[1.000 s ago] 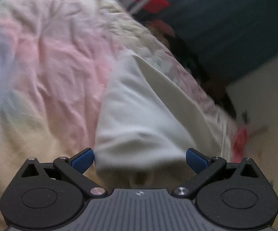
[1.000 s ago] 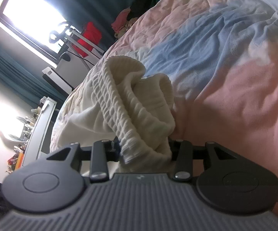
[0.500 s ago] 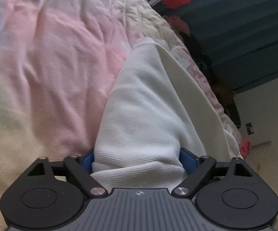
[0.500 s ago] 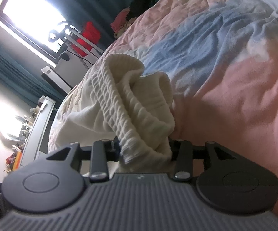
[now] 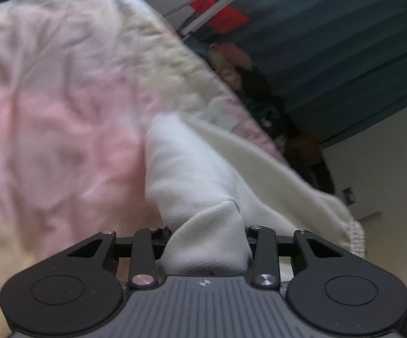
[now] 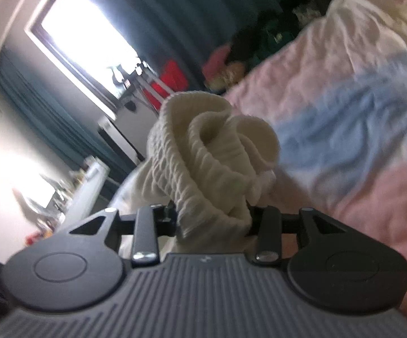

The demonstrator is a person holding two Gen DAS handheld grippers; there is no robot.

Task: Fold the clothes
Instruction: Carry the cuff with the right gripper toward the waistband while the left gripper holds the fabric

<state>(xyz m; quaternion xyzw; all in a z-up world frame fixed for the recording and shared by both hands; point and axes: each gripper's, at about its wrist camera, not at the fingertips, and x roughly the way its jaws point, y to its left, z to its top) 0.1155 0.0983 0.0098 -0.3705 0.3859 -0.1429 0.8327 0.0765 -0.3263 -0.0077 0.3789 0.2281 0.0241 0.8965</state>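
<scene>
Both wrist views, close, share the bedspread (image 5: 62, 118).

Left gripper (image 5: 206, 249): jaws drawn in close, clamped on a bunched fold of white cloth (image 5: 203, 186); cloth fills the gap and hides the pads. Right gripper (image 6: 213, 225): jaws likewise closed in, pinching a ribbed cream band (image 6: 203, 152) that rises in loops above them. Both views motion-blurred. No hand or sleeve visible.

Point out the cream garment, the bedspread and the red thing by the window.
cream garment (image 6: 217, 152), right wrist view, bunched ribbed band
bedspread (image 5: 62, 129), left wrist view, pink patch
red thing (image 6: 172, 77), right wrist view, its middle
</scene>
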